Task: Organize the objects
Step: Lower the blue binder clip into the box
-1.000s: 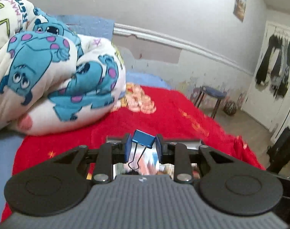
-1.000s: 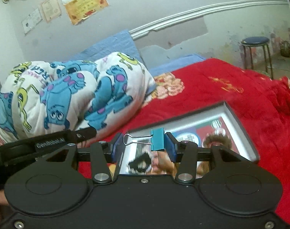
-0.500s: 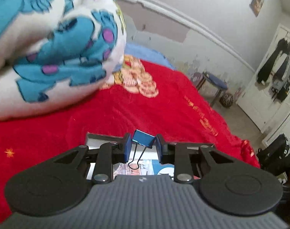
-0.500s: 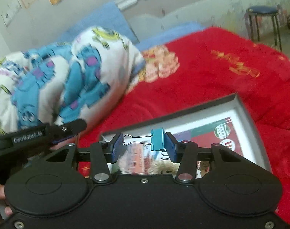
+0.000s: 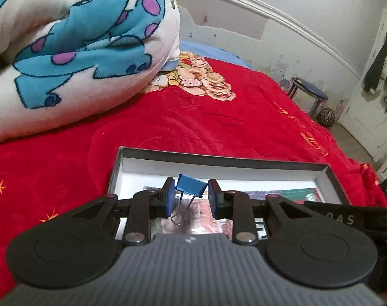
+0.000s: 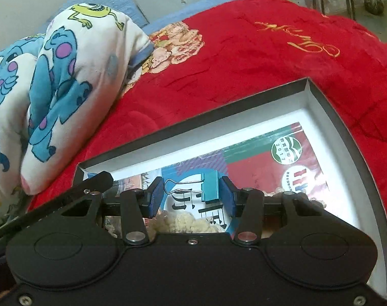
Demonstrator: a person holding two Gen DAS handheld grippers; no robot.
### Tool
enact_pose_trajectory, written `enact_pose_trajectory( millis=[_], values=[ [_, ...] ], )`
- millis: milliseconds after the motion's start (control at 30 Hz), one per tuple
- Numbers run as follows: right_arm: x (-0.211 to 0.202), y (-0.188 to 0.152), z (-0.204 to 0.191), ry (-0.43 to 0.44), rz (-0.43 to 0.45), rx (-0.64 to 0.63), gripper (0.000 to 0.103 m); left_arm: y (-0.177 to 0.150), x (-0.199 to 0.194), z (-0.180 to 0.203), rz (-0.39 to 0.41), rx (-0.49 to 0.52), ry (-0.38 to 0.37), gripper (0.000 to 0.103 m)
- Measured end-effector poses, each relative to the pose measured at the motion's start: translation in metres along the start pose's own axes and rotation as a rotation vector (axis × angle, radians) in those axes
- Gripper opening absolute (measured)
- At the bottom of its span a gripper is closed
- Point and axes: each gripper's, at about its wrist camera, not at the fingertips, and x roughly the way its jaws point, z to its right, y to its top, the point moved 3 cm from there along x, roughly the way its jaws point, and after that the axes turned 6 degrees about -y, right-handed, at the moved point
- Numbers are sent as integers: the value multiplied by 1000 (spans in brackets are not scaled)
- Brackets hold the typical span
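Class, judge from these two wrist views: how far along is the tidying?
Done: a printed booklet lies inside the shallow grey box. In hand: the left gripper holds a blue binder clip, the right gripper a teal binder clip, both over the box. Left: releasing both clips.

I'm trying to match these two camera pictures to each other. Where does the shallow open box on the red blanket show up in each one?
Left wrist view: the box lies across the lower middle, just beyond the left gripper holding a blue binder clip.
Right wrist view: the box fills the lower right, under the right gripper holding a teal binder clip.
Shared landmark: the cartoon monster blanket, upper left in both.
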Motion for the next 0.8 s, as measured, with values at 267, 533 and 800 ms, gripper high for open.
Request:
enact_pose_trajectory(
  millis=[267,533,800],
  values=[
    [-1,0,-7,-22,9,-39,46,-3,8,-6,-15,24,47,35],
    [-2,-3,-10,-34,20,-64,46,-7,12,-8,-35,36,54,47],
    [-5,-6,-14,-11,41,-90,58,-2,5,-2,-15,67,60,81]
  ],
)
